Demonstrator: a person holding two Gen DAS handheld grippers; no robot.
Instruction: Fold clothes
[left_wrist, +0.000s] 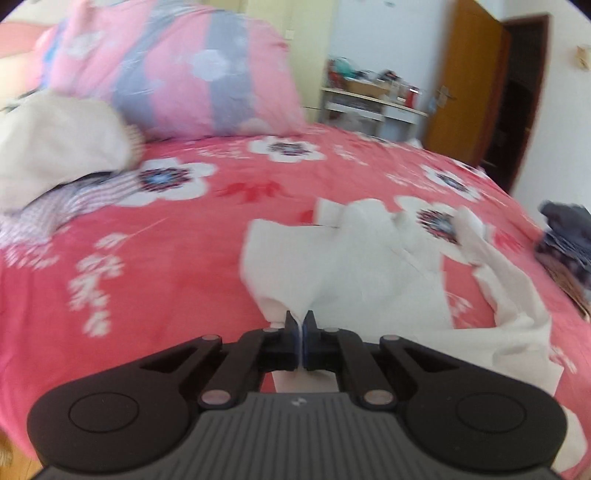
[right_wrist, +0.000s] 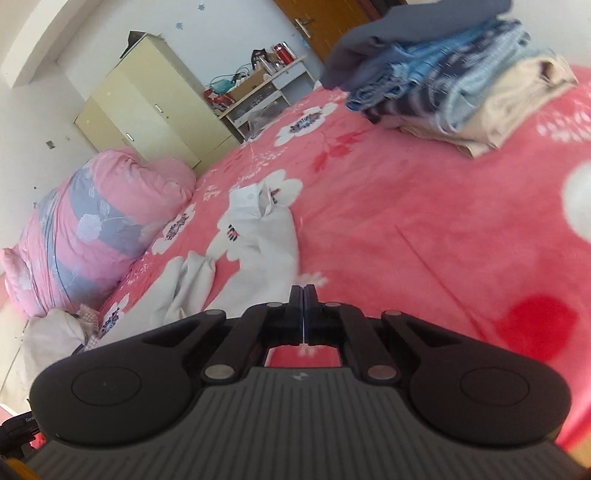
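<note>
The left gripper (left_wrist: 300, 319) is pinching a fold of the white shirt (left_wrist: 354, 258), its jaws closed tight on a thin edge of fabric that is rising between the blue pads. The rest of the shirt is lying spread and rumpled over the pink floral bedspread (left_wrist: 147, 266), trailing away to the right of the gripper. In the right wrist view the right gripper (right_wrist: 303, 295) is sitting with its jaws pressed together; a sliver of white is showing in the seam between them, and the shirt (right_wrist: 266, 240) is running right up to the tips, so it appears to be gripping the cloth too, though the blur is making that hard to confirm. A stack of folded clothes (right_wrist: 461, 85) is resting on the bedspread well away from the shirt, with dark blue, denim and beige pieces layered on it. A pink and grey pillow (left_wrist: 177, 70) is leaning at the head of the bed, and a cream garment (left_wrist: 55, 147) is lying heaped beside it over a checked piece. Beyond the bed, a white shelf unit (left_wrist: 369, 107) is holding a clutter of small items, too blurred to identify, and a cream wardrobe (right_wrist: 147, 99) is standing closed.
</note>
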